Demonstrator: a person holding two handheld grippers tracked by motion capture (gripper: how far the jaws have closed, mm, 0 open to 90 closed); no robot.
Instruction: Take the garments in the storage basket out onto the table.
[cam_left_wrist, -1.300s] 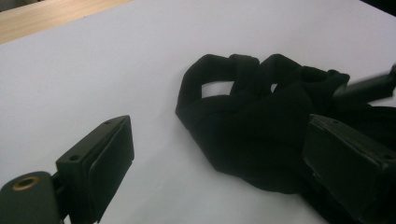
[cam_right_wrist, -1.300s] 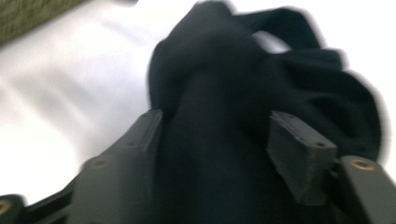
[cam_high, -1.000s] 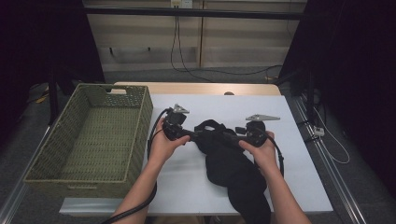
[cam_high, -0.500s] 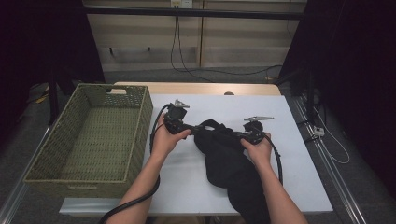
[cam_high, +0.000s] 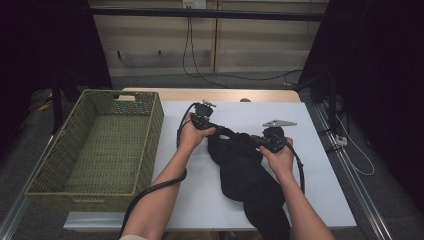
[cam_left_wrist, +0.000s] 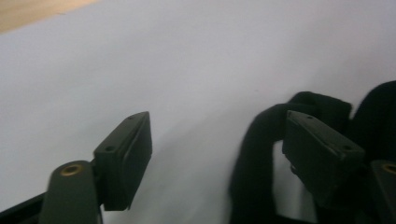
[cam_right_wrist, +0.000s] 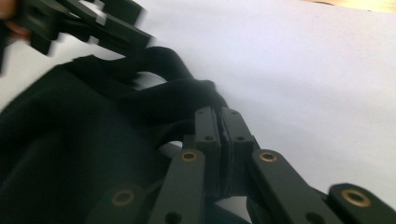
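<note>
No text, label, brand, number or sign can be read in any of the views.
</note>
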